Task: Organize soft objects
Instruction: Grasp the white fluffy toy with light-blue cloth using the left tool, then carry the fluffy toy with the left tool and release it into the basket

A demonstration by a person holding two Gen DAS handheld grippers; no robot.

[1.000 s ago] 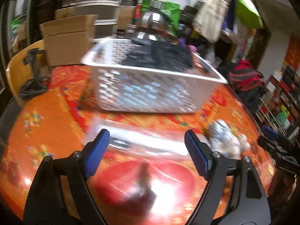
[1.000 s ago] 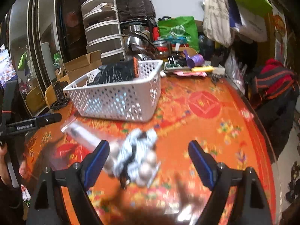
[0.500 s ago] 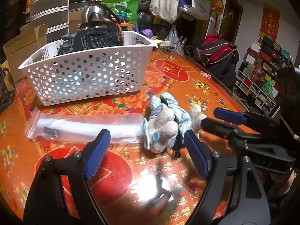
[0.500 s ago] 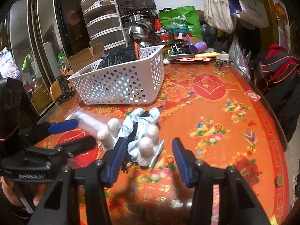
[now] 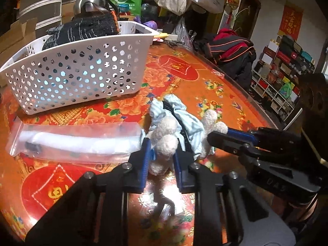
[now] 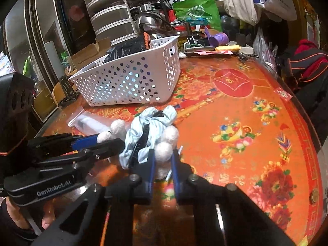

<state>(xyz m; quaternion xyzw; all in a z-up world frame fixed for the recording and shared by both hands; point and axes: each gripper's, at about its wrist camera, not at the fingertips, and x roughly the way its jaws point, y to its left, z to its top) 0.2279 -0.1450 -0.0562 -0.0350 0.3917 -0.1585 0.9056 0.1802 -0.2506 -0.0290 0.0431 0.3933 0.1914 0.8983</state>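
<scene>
Left-wrist view, left to right. A clear plastic bag [image 5: 73, 141] holding a white roll lies flat near the worktop's [image 5: 215, 94] left edge, its right end just beside the plush toy [image 5: 176, 127]. Behind it, toward the far edge, stands a white perforated basket [image 5: 82, 71] with a dark knitted garment [image 5: 86, 28] heaped inside. The plush toy, cream-white with round fuzzy limbs and a pale blue striped cloth wrapped about a dark strap, lies on the red-and-orange floral covering at about the middle of the worktop, in front of the basket's right corner. The left gripper [image 5: 161, 160] has its blue-padded jaws closing on one fuzzy limb, the pads pressed to either side of it. The right gripper [image 5: 223, 135] enters from the right edge; its jaws are drawn together on another limb at the toy's right side.

Right-wrist view, left to right. The left gripper [image 6: 106, 138] reaches in from the left, a person's hand [image 6: 30, 219] beneath it. The basket [image 6: 131, 78] stands behind. The right gripper [image 6: 163, 162] is clamped on a white limb of the plush toy [image 6: 151, 127].
</scene>
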